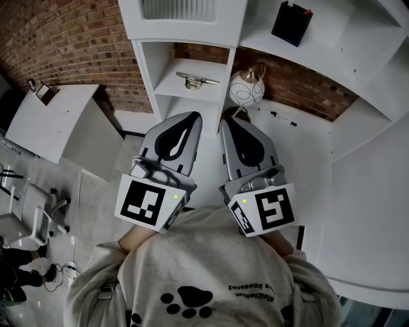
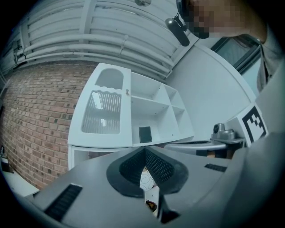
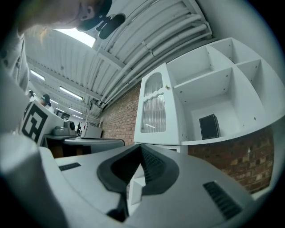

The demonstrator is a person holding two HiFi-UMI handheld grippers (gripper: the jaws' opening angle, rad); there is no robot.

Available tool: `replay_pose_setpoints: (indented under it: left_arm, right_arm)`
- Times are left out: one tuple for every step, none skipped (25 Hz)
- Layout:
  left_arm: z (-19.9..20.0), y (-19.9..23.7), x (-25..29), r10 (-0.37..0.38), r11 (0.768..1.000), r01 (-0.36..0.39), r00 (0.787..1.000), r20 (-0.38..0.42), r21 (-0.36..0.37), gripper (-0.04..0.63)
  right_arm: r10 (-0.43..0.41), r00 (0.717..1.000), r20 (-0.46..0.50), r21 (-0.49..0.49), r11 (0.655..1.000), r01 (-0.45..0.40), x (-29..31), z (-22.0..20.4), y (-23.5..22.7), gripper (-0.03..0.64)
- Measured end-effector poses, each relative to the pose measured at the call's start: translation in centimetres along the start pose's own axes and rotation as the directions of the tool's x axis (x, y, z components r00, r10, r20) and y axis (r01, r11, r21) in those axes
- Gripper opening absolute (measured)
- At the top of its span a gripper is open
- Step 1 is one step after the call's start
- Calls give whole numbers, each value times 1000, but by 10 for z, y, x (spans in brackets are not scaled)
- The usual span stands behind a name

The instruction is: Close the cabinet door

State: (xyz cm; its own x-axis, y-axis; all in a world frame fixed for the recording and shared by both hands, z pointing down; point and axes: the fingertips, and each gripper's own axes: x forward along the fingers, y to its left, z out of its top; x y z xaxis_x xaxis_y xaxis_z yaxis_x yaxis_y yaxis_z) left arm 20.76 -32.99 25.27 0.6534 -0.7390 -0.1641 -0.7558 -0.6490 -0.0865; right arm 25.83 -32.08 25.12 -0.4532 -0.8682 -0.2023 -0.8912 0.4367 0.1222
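Note:
The white wall cabinet has a ribbed-glass door [image 2: 102, 111] with a small knob [image 2: 127, 92]. The door lies flush with the cabinet front; it also shows in the right gripper view [image 3: 153, 109] and at the top of the head view [image 1: 185, 7]. Both grippers are held side by side below the cabinet, apart from it, pointing at the shelf unit. My left gripper [image 1: 190, 118] is shut with nothing between its jaws, its tips meeting [image 2: 144, 150]. My right gripper [image 1: 229, 122] is shut and empty as well [image 3: 141, 147].
Open white shelves sit right of the door, with a black box [image 1: 291, 23] on one. Lower down stand a round white vase [image 1: 246, 89] and a metal object [image 1: 195, 80]. A marker [image 1: 283, 118] lies on the white desk [image 1: 370, 211]. A white table [image 1: 57, 121] stands at the left.

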Motion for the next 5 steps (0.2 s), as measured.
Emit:
replay_pose_setpoints:
  left_arm:
    - [0, 0, 0, -1, 1000, 1, 1000, 0, -2, 8]
    - [-1, 1, 1, -1, 1000, 1, 1000, 0, -3, 8]
    - [-1, 1, 1, -1, 1000, 1, 1000, 1, -2, 8]
    - [-1, 1, 2, -2, 1000, 2, 1000, 3, -1, 8]
    - [-1, 2, 2, -2, 1000, 2, 1000, 4, 0, 8]
  right_arm:
    - [3, 1000, -1, -1, 1000, -3, 1, -1, 1, 18]
    - [5, 1000, 0, -2, 1000, -5, 2, -1, 1, 18]
    - [6, 1000, 1, -4, 1000, -6, 2, 0, 1, 18]
    - [6, 1000, 2, -5, 1000, -6, 3, 0, 0, 18]
    - [6, 1000, 3, -6, 1000, -6, 3, 0, 0, 18]
